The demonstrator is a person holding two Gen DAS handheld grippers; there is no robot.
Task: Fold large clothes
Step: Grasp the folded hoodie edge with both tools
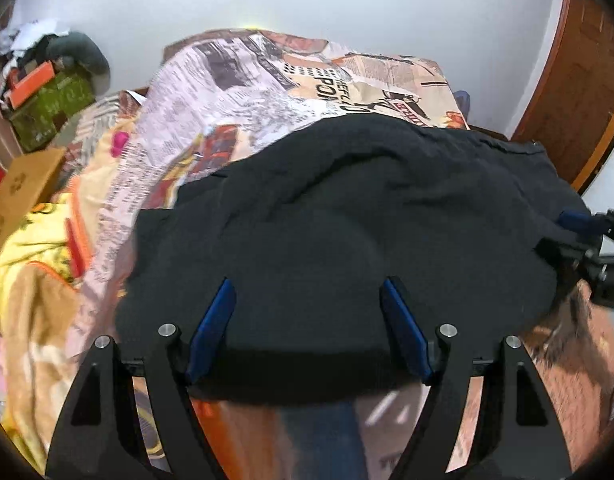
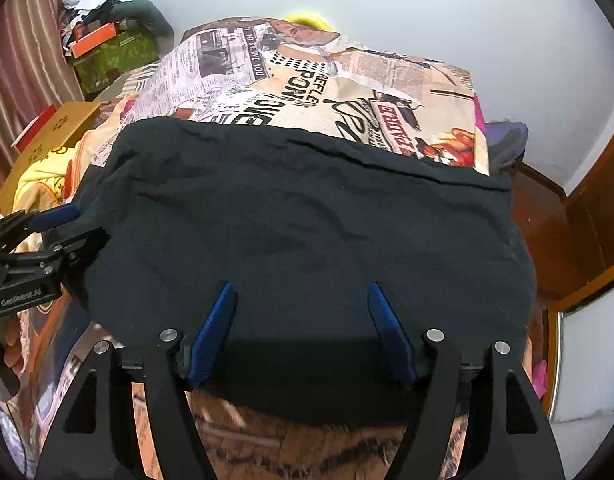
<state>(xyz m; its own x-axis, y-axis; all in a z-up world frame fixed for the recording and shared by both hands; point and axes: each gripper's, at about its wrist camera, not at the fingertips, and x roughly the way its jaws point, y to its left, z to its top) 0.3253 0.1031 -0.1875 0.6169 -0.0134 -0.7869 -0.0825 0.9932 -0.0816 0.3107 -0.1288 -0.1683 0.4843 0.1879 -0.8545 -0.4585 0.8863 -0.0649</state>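
Note:
A large black garment (image 1: 347,200) (image 2: 307,208) lies spread and wrinkled across the near part of a bed with a newspaper-print cover (image 1: 267,80) (image 2: 307,80). My left gripper (image 1: 307,282) is open; its blue pads stand wide apart over the garment's near hem and do not press on it. My right gripper (image 2: 299,285) is open in the same way above the near hem further right. Each gripper also shows in the other's view: the right gripper (image 1: 579,236) at the garment's right edge, the left gripper (image 2: 55,224) at its left edge.
A yellow cloth (image 1: 35,240) lies left of the garment on the bed. A cardboard box (image 1: 23,188) and a green box (image 1: 51,108) with clutter stand at the far left. A wooden door (image 1: 579,92) is on the right, and a white wall behind the bed.

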